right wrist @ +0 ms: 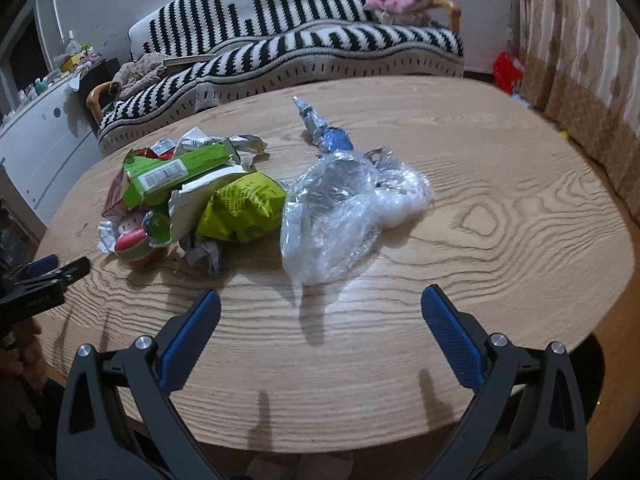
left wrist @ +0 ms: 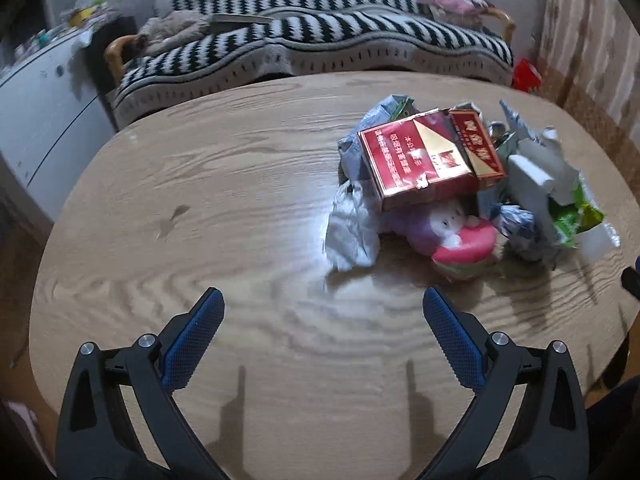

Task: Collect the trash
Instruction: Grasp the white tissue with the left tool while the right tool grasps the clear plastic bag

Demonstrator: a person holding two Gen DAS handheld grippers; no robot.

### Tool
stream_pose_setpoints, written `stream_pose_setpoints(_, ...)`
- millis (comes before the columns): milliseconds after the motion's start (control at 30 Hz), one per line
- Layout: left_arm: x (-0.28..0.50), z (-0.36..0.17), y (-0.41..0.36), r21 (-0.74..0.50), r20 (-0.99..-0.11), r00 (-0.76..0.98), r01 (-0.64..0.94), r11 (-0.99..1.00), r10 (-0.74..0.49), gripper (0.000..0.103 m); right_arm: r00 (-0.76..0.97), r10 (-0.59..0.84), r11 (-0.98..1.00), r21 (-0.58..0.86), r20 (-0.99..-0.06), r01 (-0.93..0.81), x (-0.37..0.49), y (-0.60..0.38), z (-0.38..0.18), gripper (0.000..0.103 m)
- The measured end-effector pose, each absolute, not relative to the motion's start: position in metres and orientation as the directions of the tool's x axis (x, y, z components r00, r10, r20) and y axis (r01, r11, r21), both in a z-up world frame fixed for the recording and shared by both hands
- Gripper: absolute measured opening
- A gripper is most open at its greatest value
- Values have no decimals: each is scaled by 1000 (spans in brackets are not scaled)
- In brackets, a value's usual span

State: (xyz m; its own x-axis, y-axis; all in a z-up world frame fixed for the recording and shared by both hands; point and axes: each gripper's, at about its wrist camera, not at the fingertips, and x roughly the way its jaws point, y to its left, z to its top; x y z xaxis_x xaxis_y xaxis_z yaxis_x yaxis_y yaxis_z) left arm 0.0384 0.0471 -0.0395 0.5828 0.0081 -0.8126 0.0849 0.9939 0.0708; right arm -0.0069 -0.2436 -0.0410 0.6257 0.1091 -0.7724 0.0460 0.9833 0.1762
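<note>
Showing only rightward: clear plastic bag (right wrist: 344, 208)

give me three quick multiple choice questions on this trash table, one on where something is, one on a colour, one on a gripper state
1. In the right wrist view, where does the clear plastic bag lie relative to the yellow-green packet?
A. to its right
B. underneath it
C. on the sofa

2. What colour is the large flat box on top of the pile?
A. blue
B. red
C. black

3. How is the left gripper?
A. shut on a wrapper
B. shut and empty
C. open and empty

Answers: 1 A, the bag lies right of the packet on the table. 2 B, its face is red with gold. 3 C, the fingers stand wide apart over bare wood.
</note>
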Motion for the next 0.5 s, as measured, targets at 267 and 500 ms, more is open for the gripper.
stream_pose_setpoints(267,89,-68,40,120,-841,540,135,984,28,95,582,147,974,218,-800,55,34,-260,-55,90)
stream_pose_setpoints(500,94,-65,36,26,-845,531,158,987,-63,41,552,164,976,215,-818,28,46,-262,-66,21)
